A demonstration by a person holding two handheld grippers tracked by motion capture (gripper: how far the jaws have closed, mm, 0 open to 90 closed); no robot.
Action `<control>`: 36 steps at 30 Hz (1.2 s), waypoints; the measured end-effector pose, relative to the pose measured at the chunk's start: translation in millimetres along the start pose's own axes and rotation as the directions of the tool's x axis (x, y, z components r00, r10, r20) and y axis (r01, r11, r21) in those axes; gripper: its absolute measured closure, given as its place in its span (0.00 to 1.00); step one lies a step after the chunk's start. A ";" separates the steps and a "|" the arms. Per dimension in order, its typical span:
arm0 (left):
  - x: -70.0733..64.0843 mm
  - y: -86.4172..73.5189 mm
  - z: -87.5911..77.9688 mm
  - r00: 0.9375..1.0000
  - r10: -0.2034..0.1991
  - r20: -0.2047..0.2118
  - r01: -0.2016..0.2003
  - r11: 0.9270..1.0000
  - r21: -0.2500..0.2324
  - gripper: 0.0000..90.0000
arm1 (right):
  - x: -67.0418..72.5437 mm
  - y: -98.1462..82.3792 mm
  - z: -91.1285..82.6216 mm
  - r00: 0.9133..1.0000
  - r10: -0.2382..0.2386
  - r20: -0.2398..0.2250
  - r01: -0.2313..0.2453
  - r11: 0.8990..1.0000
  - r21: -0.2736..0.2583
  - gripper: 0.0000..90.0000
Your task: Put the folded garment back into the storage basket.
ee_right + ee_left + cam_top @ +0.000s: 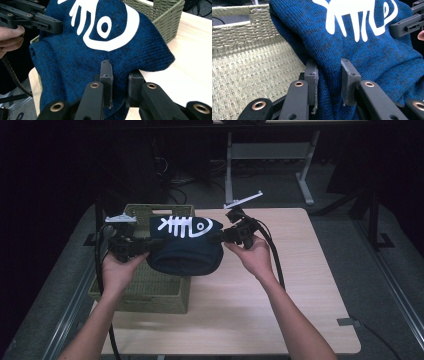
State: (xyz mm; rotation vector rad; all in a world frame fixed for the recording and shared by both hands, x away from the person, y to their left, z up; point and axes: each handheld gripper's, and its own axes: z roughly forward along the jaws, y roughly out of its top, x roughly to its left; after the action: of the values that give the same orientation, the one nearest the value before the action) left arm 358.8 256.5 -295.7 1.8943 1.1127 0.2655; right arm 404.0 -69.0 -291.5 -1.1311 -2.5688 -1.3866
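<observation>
A folded dark blue knit sweater (185, 251) with a white fish-skeleton print hangs in the air between the 2 grippers, above the right edge of a woven green basket (150, 292) and the tabletop (280, 290). The left gripper (329, 83) has its jaws clamped on a fold at the sweater's left end; the right gripper (119, 83) has its jaws pinching the cloth at the opposite end. Each of the 2 hands grips its tool from below, and black cables trail down toward the person.
</observation>
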 end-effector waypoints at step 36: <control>42.4 -20.5 -31.7 0.998 -0.040 -0.051 0.040 0.999 -0.011 0.79 | 29.5 23.5 44.6 0.998 -0.058 -0.036 0.058 0.998 0.013 0.87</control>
State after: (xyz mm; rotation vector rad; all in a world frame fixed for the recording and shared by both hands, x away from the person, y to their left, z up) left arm 353.1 312.4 -303.6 1.8637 1.1800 0.2978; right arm 410.1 -10.9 -291.9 -1.0286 -2.6026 -1.3848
